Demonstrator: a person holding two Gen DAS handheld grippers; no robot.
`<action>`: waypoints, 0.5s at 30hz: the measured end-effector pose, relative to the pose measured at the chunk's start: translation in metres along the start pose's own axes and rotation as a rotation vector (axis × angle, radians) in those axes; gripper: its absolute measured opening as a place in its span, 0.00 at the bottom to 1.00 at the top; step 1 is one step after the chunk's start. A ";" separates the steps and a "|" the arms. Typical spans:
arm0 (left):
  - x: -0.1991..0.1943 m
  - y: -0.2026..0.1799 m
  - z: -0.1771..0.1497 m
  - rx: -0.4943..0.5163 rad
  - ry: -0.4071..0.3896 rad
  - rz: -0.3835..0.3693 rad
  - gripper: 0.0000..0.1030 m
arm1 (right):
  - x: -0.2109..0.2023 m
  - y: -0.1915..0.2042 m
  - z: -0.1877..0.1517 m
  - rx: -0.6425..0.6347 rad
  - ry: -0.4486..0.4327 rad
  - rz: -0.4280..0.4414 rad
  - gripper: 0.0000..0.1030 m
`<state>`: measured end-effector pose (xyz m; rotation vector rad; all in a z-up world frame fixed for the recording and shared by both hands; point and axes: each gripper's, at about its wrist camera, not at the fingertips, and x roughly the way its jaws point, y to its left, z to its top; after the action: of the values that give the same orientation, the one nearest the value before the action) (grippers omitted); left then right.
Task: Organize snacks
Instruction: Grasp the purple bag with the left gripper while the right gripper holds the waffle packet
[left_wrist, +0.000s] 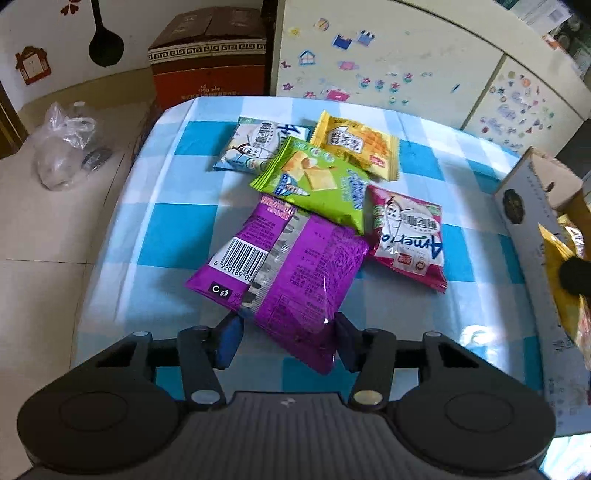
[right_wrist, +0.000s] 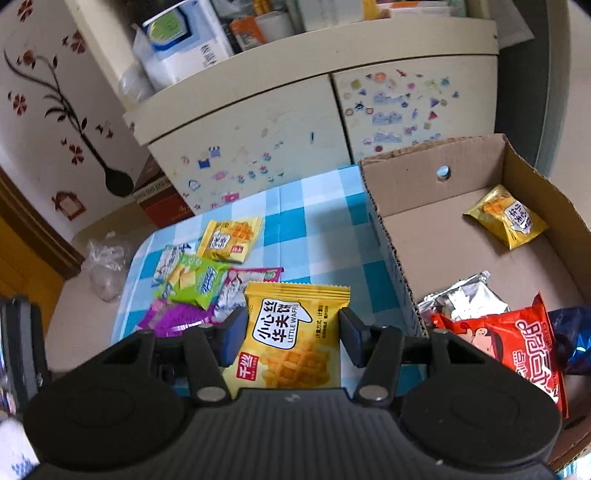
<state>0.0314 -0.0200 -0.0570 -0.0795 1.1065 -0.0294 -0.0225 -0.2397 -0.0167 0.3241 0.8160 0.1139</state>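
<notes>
In the left wrist view my left gripper (left_wrist: 288, 341) has its jaws on both sides of a purple snack packet (left_wrist: 284, 273) and is shut on its near end. Behind it on the blue checked tablecloth (left_wrist: 166, 229) lie a green packet (left_wrist: 314, 181), a pink and white packet (left_wrist: 406, 236), a yellow waffle packet (left_wrist: 356, 146) and a pale blue packet (left_wrist: 255, 144). In the right wrist view my right gripper (right_wrist: 293, 338) is shut on a yellow waffle packet (right_wrist: 293, 339), held above the table left of the cardboard box (right_wrist: 399, 192).
The box holds a yellow packet (right_wrist: 508, 218), a silver packet (right_wrist: 463, 299), a red packet (right_wrist: 517, 339) and a dark blue one (right_wrist: 574, 336). A stickered cabinet (right_wrist: 258, 140) stands behind the table. A clear plastic bag (left_wrist: 64, 147) lies on the floor at left.
</notes>
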 end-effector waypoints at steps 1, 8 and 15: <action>-0.003 -0.001 -0.001 0.003 -0.006 -0.003 0.56 | -0.002 0.000 0.002 0.001 -0.013 0.002 0.53; -0.022 -0.004 0.001 -0.014 -0.039 -0.027 0.52 | -0.006 0.003 0.010 0.026 -0.043 0.039 0.53; -0.038 -0.007 0.001 -0.029 -0.073 -0.048 0.49 | -0.009 0.009 0.011 0.012 -0.050 0.056 0.53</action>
<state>0.0154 -0.0247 -0.0215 -0.1321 1.0322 -0.0533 -0.0200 -0.2358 -0.0007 0.3601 0.7583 0.1530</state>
